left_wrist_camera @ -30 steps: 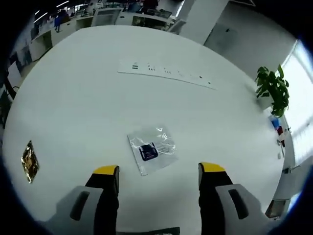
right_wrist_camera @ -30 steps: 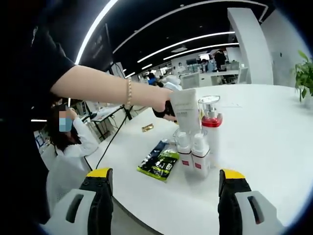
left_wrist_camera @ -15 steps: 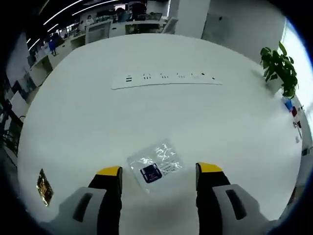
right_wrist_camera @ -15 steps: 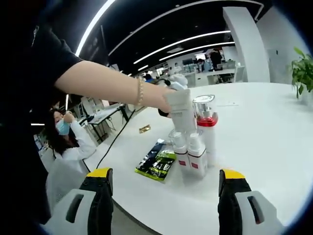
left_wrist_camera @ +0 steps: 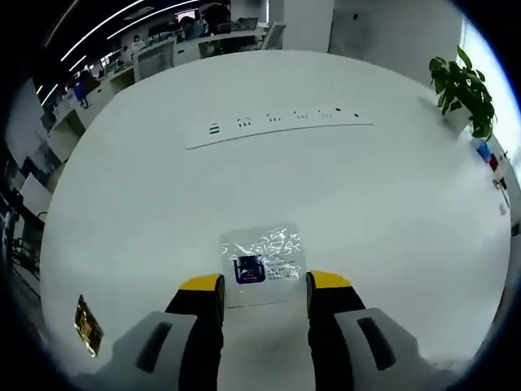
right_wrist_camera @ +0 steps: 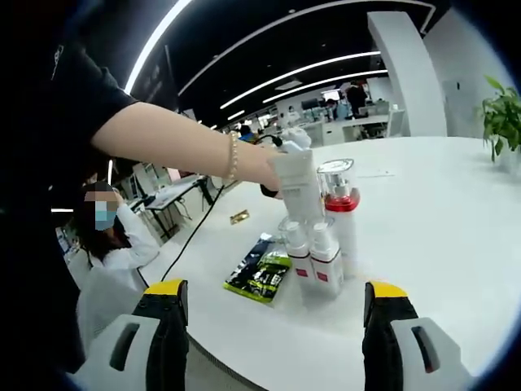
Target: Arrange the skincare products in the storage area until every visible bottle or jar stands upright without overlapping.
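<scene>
My left gripper (left_wrist_camera: 262, 285) hangs low over the white table (left_wrist_camera: 163, 204), open with its jaws narrowed. A clear plastic sachet with a blue label (left_wrist_camera: 260, 262) lies flat just ahead of and between its tips, not gripped. My right gripper (right_wrist_camera: 277, 293) is wide open and holds nothing. In front of it stands a cluster of skincare products: two small white bottles with red labels (right_wrist_camera: 313, 259), a tall bottle with a red band and clear cap (right_wrist_camera: 342, 204), and a white tube (right_wrist_camera: 295, 186) behind them. All look upright. A person's hand (right_wrist_camera: 259, 169) reaches in just behind the tube.
A green and black sachet (right_wrist_camera: 262, 277) lies flat to the left of the bottles. A gold packet (left_wrist_camera: 88, 324) lies near the table edge. A white power strip (left_wrist_camera: 277, 126) runs across the far table. A potted plant (left_wrist_camera: 466, 81) stands beyond. A masked person (right_wrist_camera: 106, 236) sits off the table's left.
The left gripper's jaws have drawn closer together and its camera has moved nearer the clear sachet. The right gripper view has hardly shifted; the hand by the tube stays put.
</scene>
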`<state>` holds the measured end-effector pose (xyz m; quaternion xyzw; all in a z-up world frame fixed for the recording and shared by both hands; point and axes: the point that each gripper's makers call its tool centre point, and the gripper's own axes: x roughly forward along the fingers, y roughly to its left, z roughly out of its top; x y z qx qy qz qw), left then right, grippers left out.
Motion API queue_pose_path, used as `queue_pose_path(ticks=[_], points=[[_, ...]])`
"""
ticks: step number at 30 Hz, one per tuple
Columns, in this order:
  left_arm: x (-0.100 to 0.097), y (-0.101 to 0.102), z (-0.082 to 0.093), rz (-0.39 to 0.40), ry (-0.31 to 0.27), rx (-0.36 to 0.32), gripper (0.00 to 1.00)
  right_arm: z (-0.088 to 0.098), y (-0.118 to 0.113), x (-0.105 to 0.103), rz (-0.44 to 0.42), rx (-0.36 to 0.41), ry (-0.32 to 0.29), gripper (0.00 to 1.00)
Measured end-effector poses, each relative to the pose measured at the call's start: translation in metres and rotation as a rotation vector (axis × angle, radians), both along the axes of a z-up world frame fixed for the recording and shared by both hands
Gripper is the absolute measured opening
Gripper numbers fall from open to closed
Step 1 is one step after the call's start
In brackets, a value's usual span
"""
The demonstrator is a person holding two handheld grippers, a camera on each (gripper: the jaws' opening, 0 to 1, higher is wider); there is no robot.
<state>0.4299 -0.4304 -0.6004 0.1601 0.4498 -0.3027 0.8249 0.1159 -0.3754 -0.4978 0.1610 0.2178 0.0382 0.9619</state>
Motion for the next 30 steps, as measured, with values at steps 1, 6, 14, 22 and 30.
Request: queue_pose_path(ticks=[1, 6, 14, 22, 30], points=[[0.0, 0.002, 0.001, -0.003, 0.003, -0.002, 0.35, 0.0, 0.0, 0.0, 0.0, 0.0, 0.0, 0.93], [0.001, 0.006, 0.001, 0.0, 0.0, -0.01, 0.35, -0.001, 0.0, 0.0, 0.003, -0.002, 0.0, 0.93], [0.001, 0.016, 0.02, -0.006, -0.022, -0.046, 0.35, 0.001, 0.002, 0.001, 0.012, -0.009, -0.006, 0.93], [-0.006, 0.039, 0.02, 0.022, -0.021, -0.063, 0.35, 0.003, 0.004, 0.001, 0.025, -0.02, -0.018, 0.93], [-0.009, 0.08, 0.029, 0.075, -0.021, -0.068, 0.35, 0.003, 0.01, 0.002, 0.066, -0.053, -0.019, 0.94]])
